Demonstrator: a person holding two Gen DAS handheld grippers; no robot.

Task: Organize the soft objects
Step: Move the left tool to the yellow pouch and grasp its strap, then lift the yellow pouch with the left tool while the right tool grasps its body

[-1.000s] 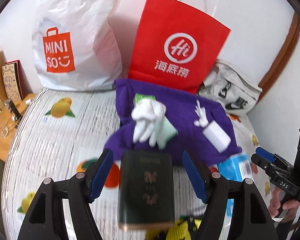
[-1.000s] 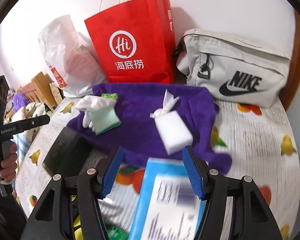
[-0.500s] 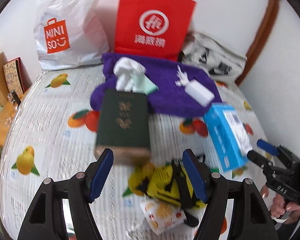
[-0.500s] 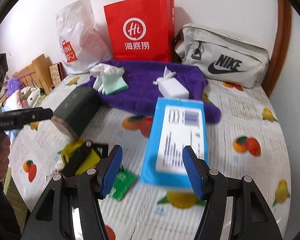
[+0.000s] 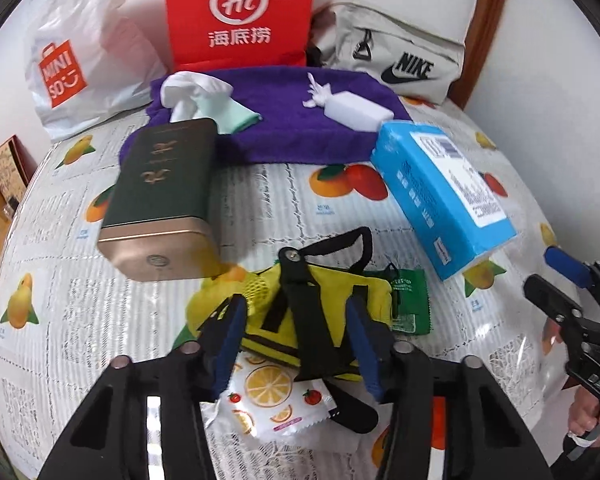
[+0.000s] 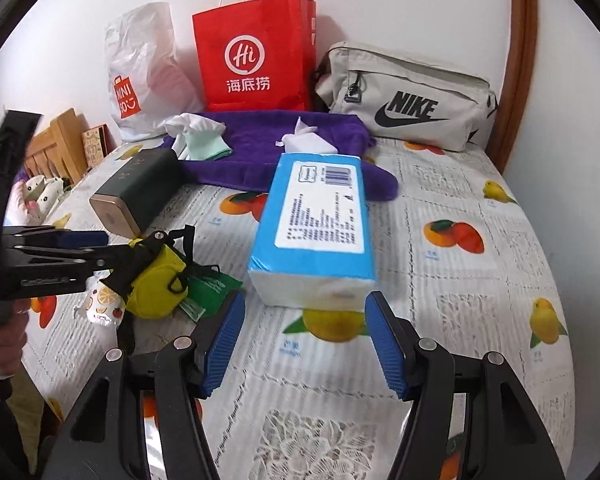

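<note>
A yellow pouch with black straps lies on the fruit-print tablecloth. My left gripper straddles it, and its jaws are closing with the pouch between them; I see no firm press. In the right wrist view the same gripper reaches the pouch from the left. My right gripper stands open just short of a blue tissue pack, with nothing between its fingers. Further back, a purple towel carries white gloves and a small white tissue pack.
A dark green tin lies left of the pouch. A fruit-print packet and a green sachet sit beside it. A red paper bag, a white plastic bag and a grey Nike bag line the wall.
Both grippers have drawn back from the towel, leaving the tin and the tissue pack lying on the table. The left one has sunk over the yellow pouch and its jaws have narrowed.
</note>
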